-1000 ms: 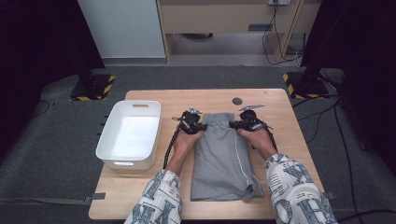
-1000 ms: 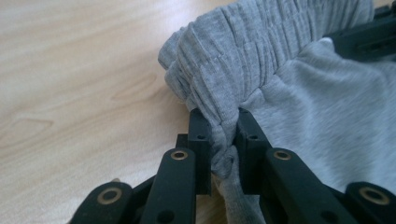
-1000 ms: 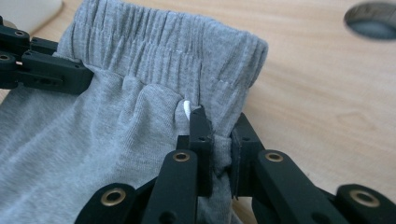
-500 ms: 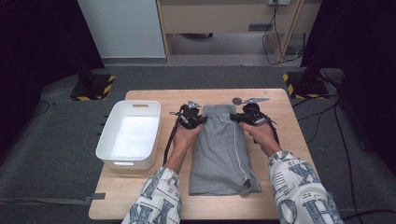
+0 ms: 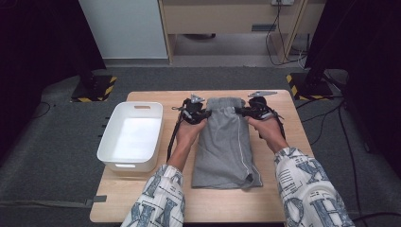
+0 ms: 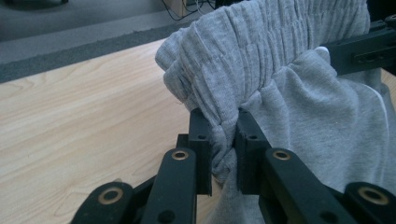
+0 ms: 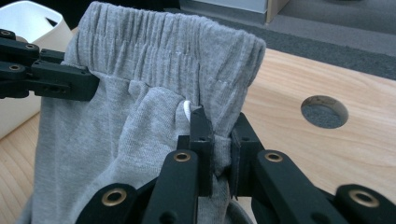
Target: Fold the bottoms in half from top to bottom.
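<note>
**Both tools pinch the waistband of grey shorts**

Grey shorts (image 5: 226, 142) lie lengthwise on the wooden table (image 5: 283, 198), waistband at the far end. The left tool (image 6: 223, 154) is closed on the waistband's left corner, fabric bunched between its jaws. The right tool (image 7: 219, 144) is clamped on the right corner, beside a white drawstring (image 7: 187, 108). The waistband is lifted off the table. A white bin (image 5: 142, 163) sits just left of the shorts.
</note>
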Motion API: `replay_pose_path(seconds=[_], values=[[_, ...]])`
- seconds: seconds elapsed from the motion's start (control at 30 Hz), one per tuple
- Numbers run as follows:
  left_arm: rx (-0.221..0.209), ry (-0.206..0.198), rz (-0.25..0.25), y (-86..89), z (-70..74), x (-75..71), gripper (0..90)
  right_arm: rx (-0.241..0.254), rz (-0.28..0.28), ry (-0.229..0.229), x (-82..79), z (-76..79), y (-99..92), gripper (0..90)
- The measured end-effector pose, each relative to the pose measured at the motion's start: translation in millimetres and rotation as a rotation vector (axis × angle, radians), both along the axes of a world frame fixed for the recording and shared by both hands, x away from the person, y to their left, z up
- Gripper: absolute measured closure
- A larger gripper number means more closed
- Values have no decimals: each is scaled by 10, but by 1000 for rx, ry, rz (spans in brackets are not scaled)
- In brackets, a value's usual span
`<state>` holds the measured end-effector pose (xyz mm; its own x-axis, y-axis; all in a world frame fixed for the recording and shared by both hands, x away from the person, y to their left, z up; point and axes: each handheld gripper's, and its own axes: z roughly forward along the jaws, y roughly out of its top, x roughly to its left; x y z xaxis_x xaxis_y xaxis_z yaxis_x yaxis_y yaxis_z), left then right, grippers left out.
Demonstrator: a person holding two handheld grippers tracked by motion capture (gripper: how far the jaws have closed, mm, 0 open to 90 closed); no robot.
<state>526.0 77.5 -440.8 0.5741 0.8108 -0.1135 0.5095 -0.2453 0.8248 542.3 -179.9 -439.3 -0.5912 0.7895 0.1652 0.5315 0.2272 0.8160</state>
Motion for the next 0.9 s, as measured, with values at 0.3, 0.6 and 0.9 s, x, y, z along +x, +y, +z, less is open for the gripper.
replay_pose_path(seconds=[0.3,0.6,0.9], values=[[-10,-23,-4,-36,161,65,795,8,-9,-29,39,151,-42,829],[-2,-18,-11,-31,186,82,794,11,-11,-33,37,172,-54,829],[-3,-29,-5,-16,231,99,794,13,-10,-43,40,224,-38,829]])
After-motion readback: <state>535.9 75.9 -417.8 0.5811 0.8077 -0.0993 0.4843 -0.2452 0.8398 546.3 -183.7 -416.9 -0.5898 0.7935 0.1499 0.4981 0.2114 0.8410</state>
